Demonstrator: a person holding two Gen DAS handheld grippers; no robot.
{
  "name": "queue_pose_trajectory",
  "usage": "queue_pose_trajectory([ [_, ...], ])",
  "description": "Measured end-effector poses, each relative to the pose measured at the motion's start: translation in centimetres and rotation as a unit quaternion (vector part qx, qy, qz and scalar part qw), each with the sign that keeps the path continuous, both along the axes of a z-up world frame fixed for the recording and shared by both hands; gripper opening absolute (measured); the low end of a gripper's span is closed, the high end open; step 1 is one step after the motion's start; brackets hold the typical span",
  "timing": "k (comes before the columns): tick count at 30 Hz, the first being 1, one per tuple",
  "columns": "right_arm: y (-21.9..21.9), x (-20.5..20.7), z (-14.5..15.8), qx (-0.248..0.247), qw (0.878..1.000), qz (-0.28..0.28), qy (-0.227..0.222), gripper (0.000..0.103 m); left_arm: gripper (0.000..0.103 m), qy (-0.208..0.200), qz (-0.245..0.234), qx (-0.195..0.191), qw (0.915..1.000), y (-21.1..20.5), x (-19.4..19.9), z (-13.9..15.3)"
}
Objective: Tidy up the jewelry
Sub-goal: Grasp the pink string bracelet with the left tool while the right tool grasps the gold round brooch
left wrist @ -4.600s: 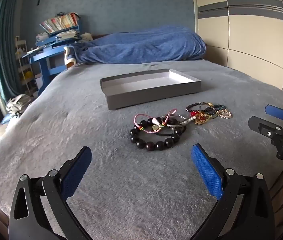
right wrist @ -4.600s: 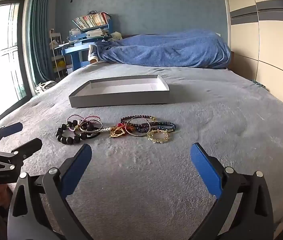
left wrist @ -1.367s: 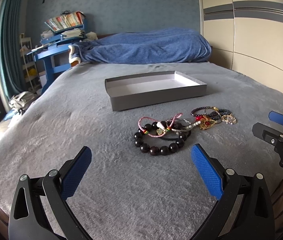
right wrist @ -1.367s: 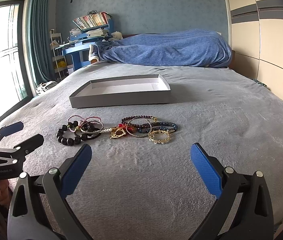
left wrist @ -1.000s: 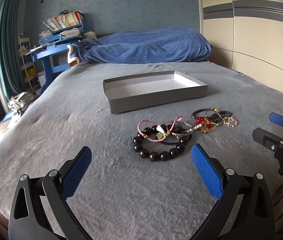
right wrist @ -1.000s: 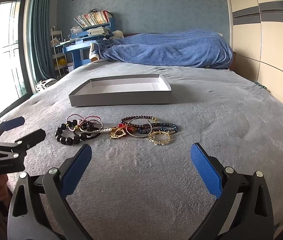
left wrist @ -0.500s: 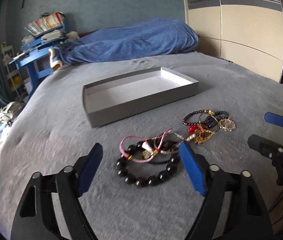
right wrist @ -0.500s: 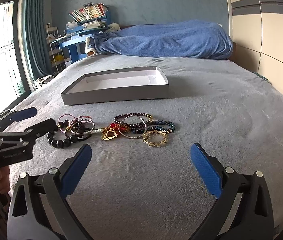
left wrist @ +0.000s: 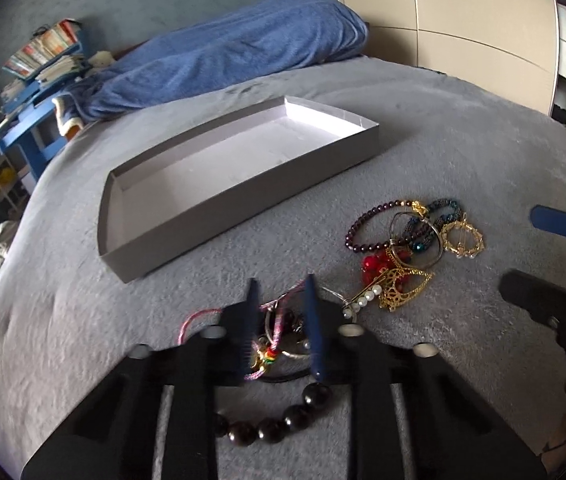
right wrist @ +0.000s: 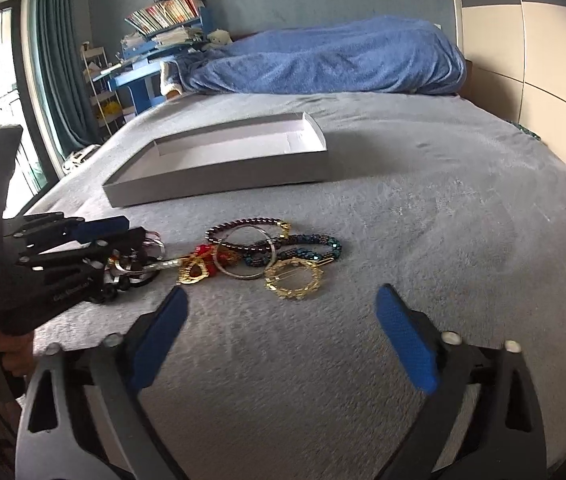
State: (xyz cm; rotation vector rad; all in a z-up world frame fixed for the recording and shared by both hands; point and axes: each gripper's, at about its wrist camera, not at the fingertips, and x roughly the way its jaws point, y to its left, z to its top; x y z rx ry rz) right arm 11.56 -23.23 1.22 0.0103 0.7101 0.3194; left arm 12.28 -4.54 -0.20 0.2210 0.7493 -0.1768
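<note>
- Left tongs (left wrist: 281, 320): narrowed around pink cord bracelets (left wrist: 279, 312), down on grey bed (left wrist: 63, 320); grip itself unclear.
- Right tongs (right wrist: 283, 336): released, hovering near gold brooch (right wrist: 294, 278).
- Grey tray (left wrist: 187, 216): beyond jewelry pile.
- Black bead bracelet (left wrist: 279, 420): beneath left tongs.

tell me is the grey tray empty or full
Empty: the tray shows only bare floor in both views; all jewelry lies on the blanket.

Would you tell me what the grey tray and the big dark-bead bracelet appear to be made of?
Grey tray: likely cardboard with a matte finish, judging by its thin, flat walls and sharp folded corners. Dark-bead bracelet: glossy round beads with small highlights, possibly polished wood or stone; the look leaves it open.
</note>
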Motion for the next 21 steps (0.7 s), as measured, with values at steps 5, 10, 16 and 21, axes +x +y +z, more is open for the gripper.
queue_pose_trajectory([
  [5, -0.2, 1.8, -0.7, -0.005, 1.000, -0.006, 0.023, 0.080, 0.003, -0.018, 0.002, -0.022, 0.9996, 1.0, -0.4, 0.7],
  [10, 0.3, 3.3, -1.1, -0.030, 0.999, -0.004, 0.035, 0.077, 0.003, -0.035, 0.020, -0.051, 0.9979, 2.8, -0.5, 1.9],
  [16, 1.1, 5.2, -2.5, -0.058, 0.996, -0.002, 0.066, 0.062, 0.003, -0.045, 0.032, -0.082, 0.9951, 4.9, -0.3, 3.6],
  [21, 1.5, 5.2, -2.6, -0.063, 0.996, 0.012, 0.064, 0.041, 0.003, -0.058, 0.042, -0.092, 0.9931, 6.5, -0.4, 4.6],
])
